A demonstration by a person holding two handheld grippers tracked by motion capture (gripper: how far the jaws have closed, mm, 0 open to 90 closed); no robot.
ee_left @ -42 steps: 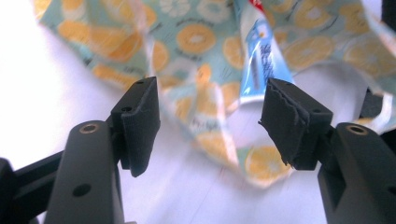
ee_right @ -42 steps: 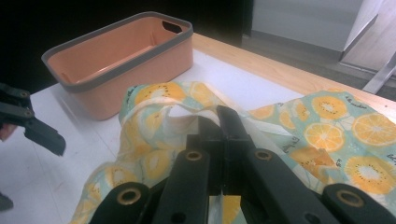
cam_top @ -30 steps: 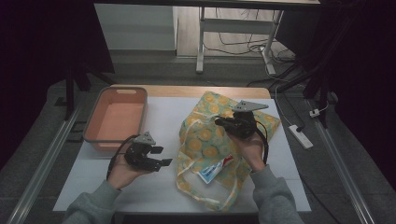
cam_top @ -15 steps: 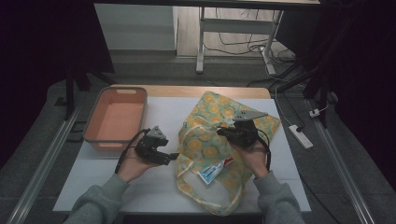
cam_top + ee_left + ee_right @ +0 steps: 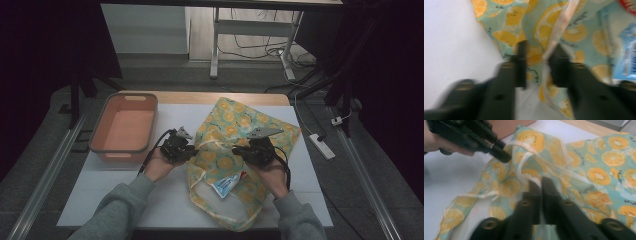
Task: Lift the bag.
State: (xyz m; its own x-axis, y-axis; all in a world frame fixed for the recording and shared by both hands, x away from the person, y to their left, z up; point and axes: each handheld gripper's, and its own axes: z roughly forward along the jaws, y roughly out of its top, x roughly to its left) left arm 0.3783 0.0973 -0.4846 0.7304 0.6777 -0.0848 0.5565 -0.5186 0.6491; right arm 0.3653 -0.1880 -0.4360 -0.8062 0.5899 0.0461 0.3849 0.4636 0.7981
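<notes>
we see the bag (image 5: 235, 150) lying flat on the white counter (image 5: 100, 195), between our two tools. the left tool (image 5: 192, 150) sits at its left edge, jaws apart around the pale strap (image 5: 559, 32). the right tool (image 5: 239, 150) has its jaws nearly closed on thin printed cloth. the fabric is soft, crumpled, orange-slice patterned; a blue tube (image 5: 227, 184) lies inside, beside a smooth orange basin (image 5: 125, 130)

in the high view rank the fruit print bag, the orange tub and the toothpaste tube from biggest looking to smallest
1. fruit print bag, spread across the table's middle.
2. orange tub, clearly smaller in area than the bag.
3. toothpaste tube, by far the smallest; partly tucked in the bag, so only part shows.
</notes>
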